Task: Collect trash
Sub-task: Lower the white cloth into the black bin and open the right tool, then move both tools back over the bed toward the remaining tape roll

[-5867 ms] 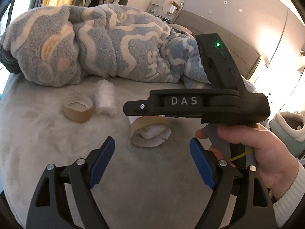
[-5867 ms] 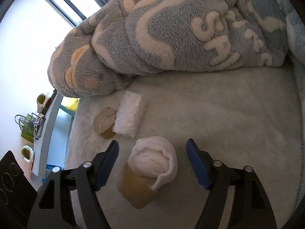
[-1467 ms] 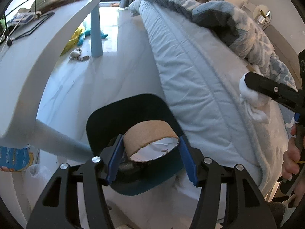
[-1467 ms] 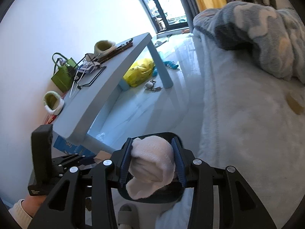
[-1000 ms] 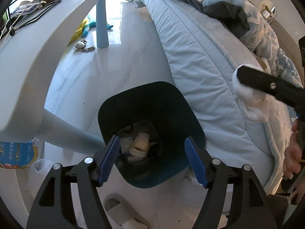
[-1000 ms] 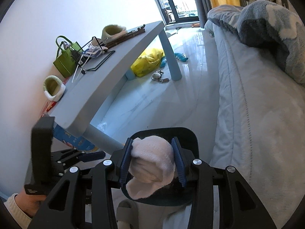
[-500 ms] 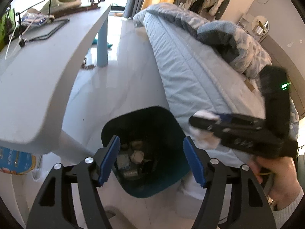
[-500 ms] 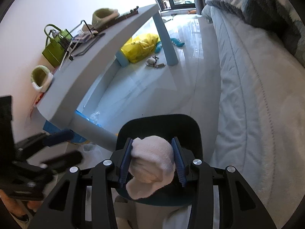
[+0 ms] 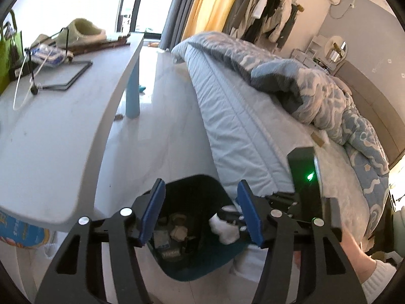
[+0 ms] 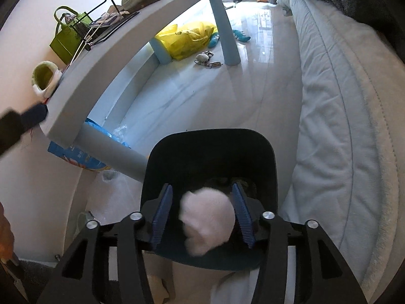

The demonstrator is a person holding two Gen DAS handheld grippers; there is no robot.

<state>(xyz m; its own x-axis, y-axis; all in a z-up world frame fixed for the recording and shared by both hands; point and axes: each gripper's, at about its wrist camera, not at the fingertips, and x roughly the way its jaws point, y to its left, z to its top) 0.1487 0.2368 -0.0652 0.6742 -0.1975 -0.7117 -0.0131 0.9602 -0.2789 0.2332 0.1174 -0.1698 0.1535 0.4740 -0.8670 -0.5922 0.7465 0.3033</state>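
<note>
Right wrist view: the right gripper point(image 10: 200, 212) is pointing steeply down over the dark teal trash bin point(image 10: 268, 157); its jaws are opening, and the white wad point(image 10: 207, 217), blurred, is sitting between the blue pads point(image 10: 162, 212) with a clear gap on the left side, and whether the right pad is touching it cannot be told. The left wrist view is showing what that view hides: the bin's inside point(image 9: 174, 238), with bits of paper and cardboard lying at the bottom, and the same wad point(image 9: 225, 228) hanging at the tips of the right gripper point(image 9: 229, 215) above the bin's rim, with a hand point(image 9: 351, 248) in a white sleeve behind it. The left gripper point(image 9: 200, 212) is standing half wide with nothing between the pads, its jaws closing. A grey table point(image 9: 63, 116) is standing left of the bin, a bed point(image 9: 243, 126) with a patterned blanket point(image 9: 316, 93) right of it. Only the right view is showing the yellow bag point(image 10: 189, 38) under the table.
</note>
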